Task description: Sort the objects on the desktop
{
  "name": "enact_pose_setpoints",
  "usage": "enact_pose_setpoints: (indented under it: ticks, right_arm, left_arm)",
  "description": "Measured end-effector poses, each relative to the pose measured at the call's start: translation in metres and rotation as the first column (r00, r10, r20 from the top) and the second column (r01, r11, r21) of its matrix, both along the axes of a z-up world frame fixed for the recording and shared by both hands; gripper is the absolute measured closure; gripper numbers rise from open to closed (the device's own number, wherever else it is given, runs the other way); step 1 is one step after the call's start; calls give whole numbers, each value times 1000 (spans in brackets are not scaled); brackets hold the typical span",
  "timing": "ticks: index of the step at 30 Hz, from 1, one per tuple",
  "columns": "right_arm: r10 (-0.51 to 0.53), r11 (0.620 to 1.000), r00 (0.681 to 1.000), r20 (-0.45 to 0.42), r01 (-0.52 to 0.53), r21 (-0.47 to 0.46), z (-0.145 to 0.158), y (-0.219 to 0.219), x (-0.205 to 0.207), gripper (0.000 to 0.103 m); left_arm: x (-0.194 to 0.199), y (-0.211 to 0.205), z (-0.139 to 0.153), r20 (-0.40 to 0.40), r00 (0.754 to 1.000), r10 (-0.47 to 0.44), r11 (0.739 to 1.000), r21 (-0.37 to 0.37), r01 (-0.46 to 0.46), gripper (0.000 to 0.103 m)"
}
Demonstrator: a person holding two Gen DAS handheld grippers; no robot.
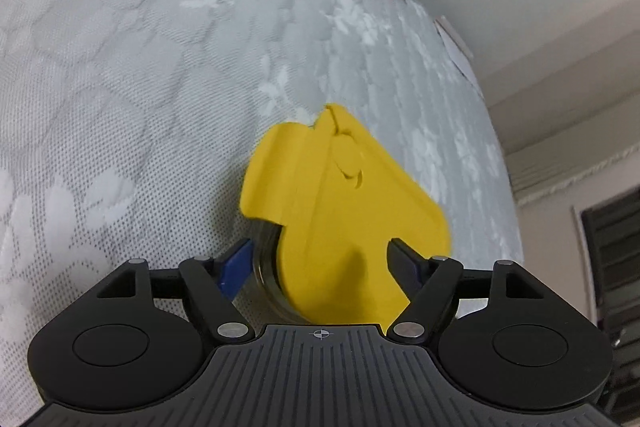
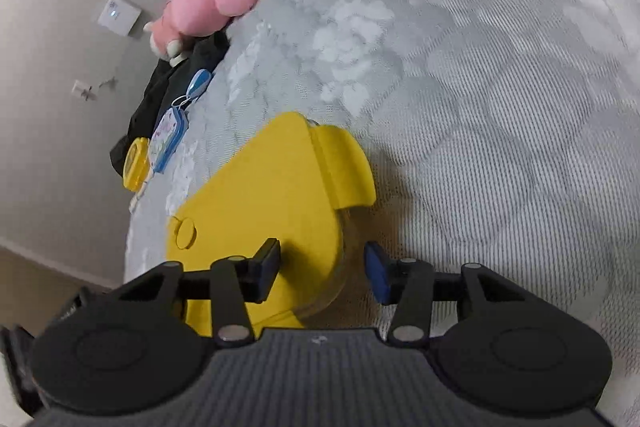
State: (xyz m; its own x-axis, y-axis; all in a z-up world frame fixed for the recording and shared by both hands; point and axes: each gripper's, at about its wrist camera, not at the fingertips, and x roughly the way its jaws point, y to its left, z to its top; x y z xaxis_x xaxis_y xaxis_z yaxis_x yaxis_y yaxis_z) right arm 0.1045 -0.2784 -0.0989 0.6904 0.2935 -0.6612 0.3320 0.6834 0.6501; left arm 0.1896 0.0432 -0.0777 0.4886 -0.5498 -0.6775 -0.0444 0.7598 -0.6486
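Yellow lid (image 1: 344,211) on jar sits between both grippers' spread fingers; left gripper (image 1: 322,263) and right gripper (image 2: 322,269) straddle it, neither pinching.

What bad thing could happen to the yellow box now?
Both grippers, left and right, sit open around the yellow-lidded box, so neither holds it. Lifting now might leave it behind or tip it on the soft bedcover. A finger pressing the lid could pop a latch.

We've got a clear box (image 1: 276,279) with a yellow lid (image 1: 344,203), latch flap down on one side, sitting closed on the grey patterned bed (image 1: 140,87).
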Motion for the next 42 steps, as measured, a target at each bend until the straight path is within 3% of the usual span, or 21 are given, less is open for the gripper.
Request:
enact_pose_setpoints:
  ticks: [3,10,14,17,19,21,22,23,25,27,29,30,31,35,37,39,42]
  right_arm:
    - [32,997,999,23,-30,-75,5,5,7,54]
    - [82,989,995,49,-75,-130,10,4,22,54]
    - [67,994,996,57,-62,-92,6,-1,16,54]
    - [35,996,996,81,-28,-88,11,-6,4,51]
    - [15,986,993,114,4,-167,21,-5,-5,47]
    - [40,941,983,177,23,-337,37,8,-8,49]
    - [72,905,975,208,24,-426,45,18,-7,56]
    - [133,883,967,218,-16,-470,49,29,-3,75]
    - [254,828,940,228,-90,-553,54,52,7,93]
    - [290,839,933,213,-141,-526,48,60,16,93]
    - [293,852,938,183,-169,-495,40,61,23,93]
    - [293,856,940,173,-177,-486,38,60,25,93]
    - [299,854,940,163,-187,-486,36,58,26,93]
    - [300,872,940,161,-202,-447,32,48,29,90]
    - [305,875,938,166,-207,-438,30,45,29,90]
    - [331,850,930,163,-219,-478,29,49,27,90]
    - [369,806,916,157,-231,-545,27,59,24,90]
  left_arm:
    - [-3,3,-2,-3,1000,1,1000,-16,-1,23]
    - [1,0,-4,2,1000,-9,1000,-12,9,21]
    - [5,9,-4,-9,1000,11,999,-43,-12,22]
    - [-3,21,12,69,992,101,994,44,-104,22]
    - [-12,24,29,158,976,148,982,96,-165,22]
    - [-17,19,43,210,964,165,980,72,-184,22]
    - [-17,12,48,225,962,157,983,62,-175,22]
    - [-16,1,51,232,965,125,987,71,-145,22]
    - [-13,-21,57,248,967,62,990,111,-92,32]
    - [-12,-40,51,257,966,22,971,226,-82,44]
    - [-11,-44,39,233,972,4,966,250,-64,58]
    - [-10,-45,34,231,973,-9,966,254,-51,70]
    - [-10,-47,32,242,970,-27,963,266,-39,74]
    - [-15,-58,29,308,945,-112,944,329,5,74]
    - [-17,-65,29,327,933,-150,947,318,41,74]
    - [-19,-71,29,328,926,-184,942,328,71,71]
    - [-20,-81,20,316,923,-219,905,420,71,77]
